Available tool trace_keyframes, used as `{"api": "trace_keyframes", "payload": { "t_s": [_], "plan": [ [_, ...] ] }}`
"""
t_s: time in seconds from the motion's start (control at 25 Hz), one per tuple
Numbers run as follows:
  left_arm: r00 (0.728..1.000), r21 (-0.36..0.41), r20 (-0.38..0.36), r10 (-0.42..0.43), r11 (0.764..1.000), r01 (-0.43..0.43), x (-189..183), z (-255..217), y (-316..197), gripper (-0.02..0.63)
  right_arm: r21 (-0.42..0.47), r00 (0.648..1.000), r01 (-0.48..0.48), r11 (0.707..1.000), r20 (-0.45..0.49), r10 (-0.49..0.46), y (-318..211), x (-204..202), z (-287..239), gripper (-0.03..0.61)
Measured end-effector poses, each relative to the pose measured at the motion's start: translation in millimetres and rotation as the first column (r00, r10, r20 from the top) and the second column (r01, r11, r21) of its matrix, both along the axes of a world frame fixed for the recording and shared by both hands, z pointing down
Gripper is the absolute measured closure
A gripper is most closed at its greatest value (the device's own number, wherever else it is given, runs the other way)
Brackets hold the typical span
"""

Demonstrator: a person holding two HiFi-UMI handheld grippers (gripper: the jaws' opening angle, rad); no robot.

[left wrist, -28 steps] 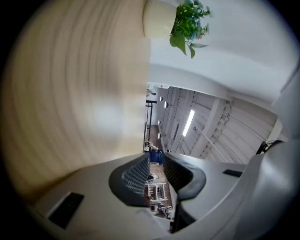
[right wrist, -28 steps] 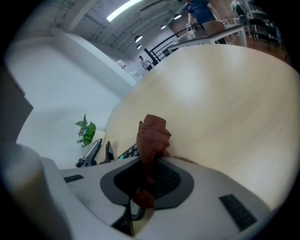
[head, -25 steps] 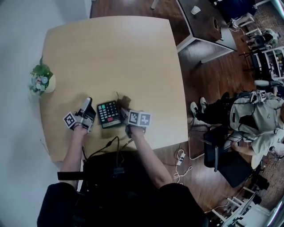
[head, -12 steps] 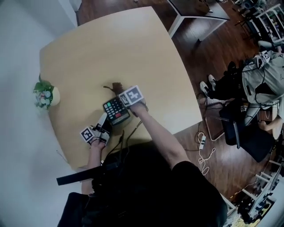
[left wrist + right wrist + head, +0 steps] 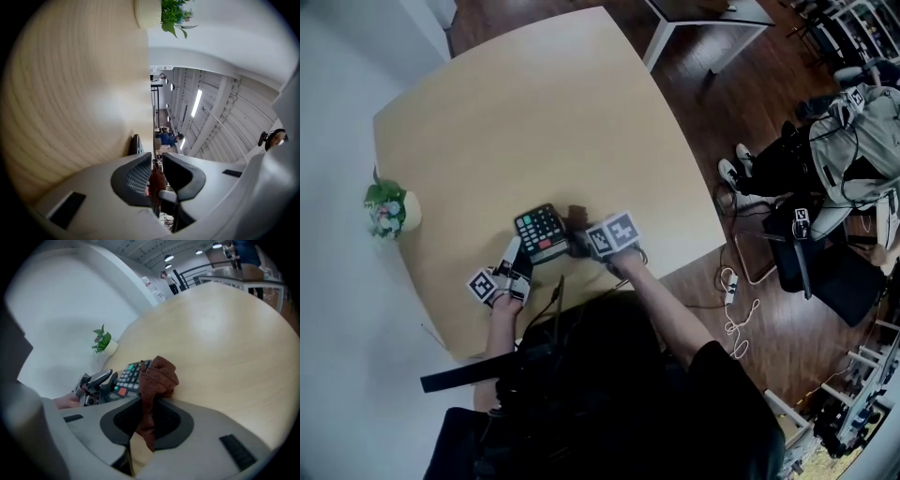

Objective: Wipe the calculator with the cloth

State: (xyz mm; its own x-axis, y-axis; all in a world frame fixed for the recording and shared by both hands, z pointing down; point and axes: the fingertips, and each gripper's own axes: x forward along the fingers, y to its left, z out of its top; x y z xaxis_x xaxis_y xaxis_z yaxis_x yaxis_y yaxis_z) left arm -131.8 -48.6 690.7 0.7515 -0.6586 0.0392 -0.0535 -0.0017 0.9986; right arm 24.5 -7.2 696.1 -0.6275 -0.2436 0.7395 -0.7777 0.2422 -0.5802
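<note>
A dark calculator (image 5: 540,232) with coloured keys lies near the front edge of the wooden table (image 5: 534,122). My right gripper (image 5: 584,238) is shut on a brown cloth (image 5: 577,217), which bunches up against the calculator's right side. In the right gripper view the cloth (image 5: 158,375) hangs out of the jaws of that gripper (image 5: 149,420) beside the calculator (image 5: 127,378). My left gripper (image 5: 513,250) points at the calculator's near-left corner. Its jaws (image 5: 157,161) are nearly closed, with only a slit between them and nothing clamped. The calculator (image 5: 136,144) shows edge-on just past them.
A small potted plant (image 5: 386,208) stands at the table's left edge. The table's front edge runs close behind both hands. To the right, on the wooden floor, are a chair with bags (image 5: 848,103), cables (image 5: 733,309) and another table (image 5: 703,23).
My right gripper has drawn the cloth back from the calculator's far side to its right side. The left gripper went from the calculator's left side to its near-left corner, then held still.
</note>
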Motion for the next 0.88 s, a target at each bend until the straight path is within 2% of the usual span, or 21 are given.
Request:
{"api": "trace_keyframes", "payload": {
  "t_s": [0.12, 0.2, 0.32, 0.44, 0.68, 0.76, 0.84, 0.88],
  "plan": [
    [1.000, 0.010, 0.009, 0.001, 1.000, -0.001, -1, 1, -1, 0.534, 0.151, 0.999, -0.023, 0.988, -0.036, 0.029, -69, 0, -10, 0.518],
    [1.000, 0.013, 0.011, -0.001, 1.000, 0.001, 0, 1, -1, 0.535, 0.217, 0.998, -0.025, 0.976, -0.059, 0.039, -110, -7, -9, 0.517],
    [1.000, 0.009, 0.020, -0.004, 1.000, 0.004, 0, 4, 1, 0.546, 0.208, 0.994, 0.044, 0.977, -0.110, -0.021, -124, -23, 9, 0.515],
    [0.999, 0.011, 0.040, -0.002, 1.000, 0.001, -2, 8, 2, 0.548, 0.172, 0.995, 0.062, 0.983, -0.093, -0.047, -99, -30, 11, 0.515],
    [0.999, 0.020, 0.037, 0.008, 1.000, -0.009, -2, 6, 0, 0.548, 0.024, 0.998, -0.049, 0.999, 0.037, 0.048, 3, -22, 1, 0.515],
    [0.998, 0.048, 0.053, 0.027, 0.998, -0.030, -1, 2, -1, 0.542, -0.010, 0.994, -0.077, 0.997, 0.080, 0.078, 36, -21, -7, 0.515],
    [0.987, 0.125, 0.141, 0.078, 0.988, -0.096, 0, -11, 0, 0.507, -0.015, 0.988, -0.117, 0.993, 0.104, 0.117, 61, -16, -17, 0.515],
    [0.968, 0.190, 0.224, 0.116, 0.969, -0.160, 2, -23, 2, 0.506, -0.008, 0.985, -0.138, 0.990, 0.102, 0.138, 70, -13, -22, 0.515]
  ]
}}
